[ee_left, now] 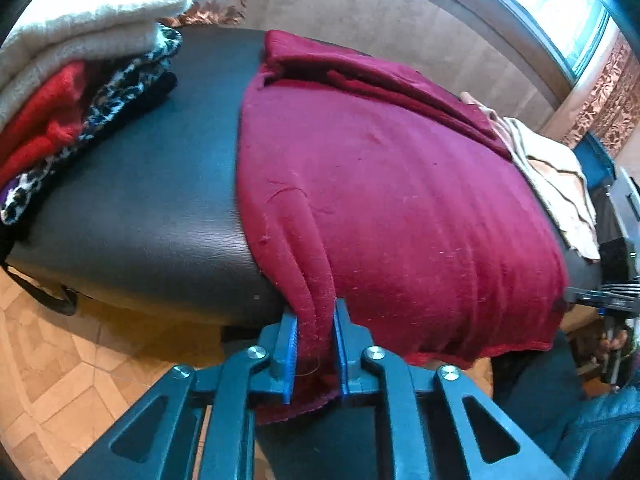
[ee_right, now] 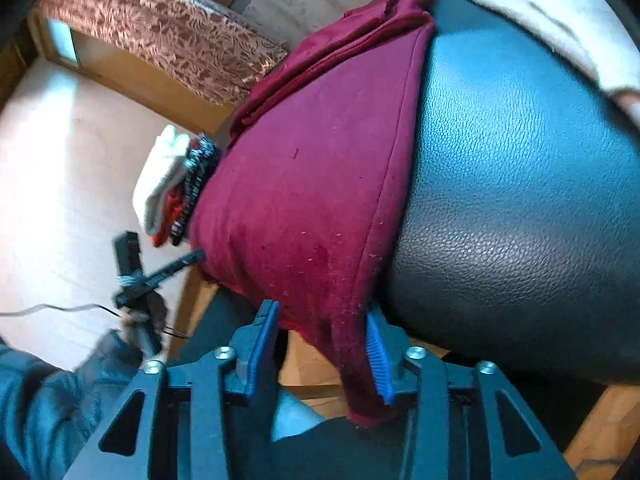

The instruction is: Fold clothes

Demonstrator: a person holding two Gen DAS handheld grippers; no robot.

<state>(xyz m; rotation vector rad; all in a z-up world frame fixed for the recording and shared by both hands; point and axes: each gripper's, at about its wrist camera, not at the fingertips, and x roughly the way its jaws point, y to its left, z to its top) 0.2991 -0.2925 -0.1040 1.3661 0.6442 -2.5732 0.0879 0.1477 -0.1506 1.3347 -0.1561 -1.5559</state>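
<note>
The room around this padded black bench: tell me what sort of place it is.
Most likely a room in a home. A patterned curtain hangs by a window, a stack of folded clothes sits on the black bench, and the floor is tile-patterned.

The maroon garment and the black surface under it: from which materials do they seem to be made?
The maroon garment looks like a soft matte knit, probably cotton or wool blend: pale lint specks cling to it and it drapes limply. The black surface seems leather or vinyl, padded: it has a pebbled grain with a dull sheen and a rounded edge.
</note>
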